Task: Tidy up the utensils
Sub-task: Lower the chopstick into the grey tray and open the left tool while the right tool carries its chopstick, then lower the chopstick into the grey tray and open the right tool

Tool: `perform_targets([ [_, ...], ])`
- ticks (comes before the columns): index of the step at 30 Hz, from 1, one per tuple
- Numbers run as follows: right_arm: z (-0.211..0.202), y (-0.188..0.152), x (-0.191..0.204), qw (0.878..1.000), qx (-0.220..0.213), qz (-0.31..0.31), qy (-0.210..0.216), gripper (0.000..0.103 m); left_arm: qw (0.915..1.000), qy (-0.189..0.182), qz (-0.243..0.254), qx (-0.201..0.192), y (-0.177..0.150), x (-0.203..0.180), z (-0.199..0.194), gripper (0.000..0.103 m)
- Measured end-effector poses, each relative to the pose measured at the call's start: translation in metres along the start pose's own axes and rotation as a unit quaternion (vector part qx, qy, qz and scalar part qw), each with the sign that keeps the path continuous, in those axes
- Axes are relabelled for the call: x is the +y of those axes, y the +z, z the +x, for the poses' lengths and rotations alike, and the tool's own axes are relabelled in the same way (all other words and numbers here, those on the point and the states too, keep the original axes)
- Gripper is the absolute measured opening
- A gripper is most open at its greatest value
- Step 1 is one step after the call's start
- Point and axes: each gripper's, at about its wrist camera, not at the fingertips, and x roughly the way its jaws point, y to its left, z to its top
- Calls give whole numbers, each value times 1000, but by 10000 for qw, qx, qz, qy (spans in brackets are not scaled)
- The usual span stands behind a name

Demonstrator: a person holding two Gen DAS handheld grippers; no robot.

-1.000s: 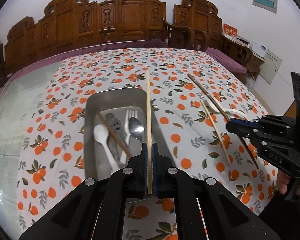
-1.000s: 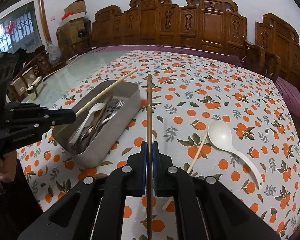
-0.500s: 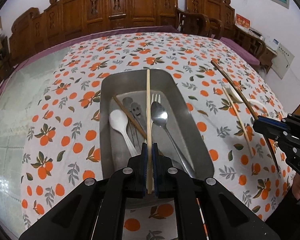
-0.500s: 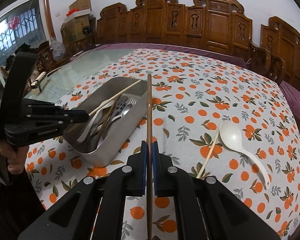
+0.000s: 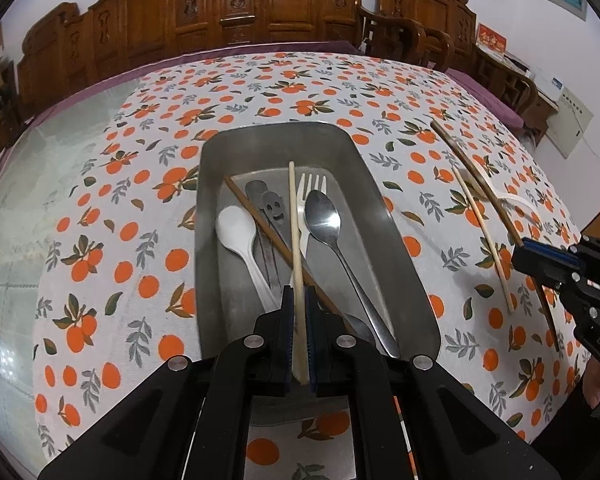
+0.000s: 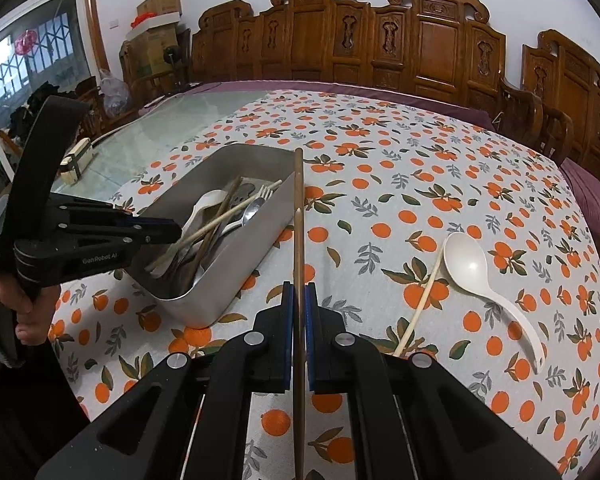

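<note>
My left gripper [image 5: 298,300] is shut on a pale wooden chopstick [image 5: 294,216], which points down into the metal tray [image 5: 380,200]. Inside the tray lie a white spoon [image 5: 236,228], a dark chopstick [image 5: 260,220], a white fork [image 5: 311,188], a metal spoon [image 5: 322,216] and flat metal utensils. My right gripper [image 6: 299,292] is shut on a dark brown chopstick [image 6: 299,216], held above the cloth just right of the tray [image 6: 236,276]. On the cloth lie a pale chopstick [image 6: 420,304] and a white ladle spoon [image 6: 476,268].
The table wears a white cloth printed with oranges [image 6: 420,184]; bare glass tabletop [image 5: 28,184] lies to the left. Carved wooden chairs [image 6: 380,40] ring the far side. A person's hand [image 6: 16,304] holds the left gripper's handle.
The left gripper moved over the tray and sank, bringing the pale chopstick from beside the tray to above its contents. The right gripper with the dark chopstick stayed put.
</note>
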Motion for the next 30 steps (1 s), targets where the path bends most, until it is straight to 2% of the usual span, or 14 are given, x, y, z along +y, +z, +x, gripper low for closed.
perform_targets([
  [5,2,5,-2,9999,-13,114,54,6,9998,12,-79,-209,4,6,-13,18],
  [16,15,33,16,9995,-98,111,274,6,9979,225,-219,-561,12,28,-34,21],
  [18,19,39,20,9992,-119,136,344,6,9974,284,-262,-615,13,33,-37,28],
  [23,31,54,30,9986,-123,173,494,6,9956,442,-412,-711,14,45,-41,58],
  [28,43,67,34,9975,-138,305,618,6,9943,520,-537,-760,15,57,-41,75],
  [30,47,72,37,9972,-142,337,655,6,9937,531,-597,-780,14,62,-43,76],
])
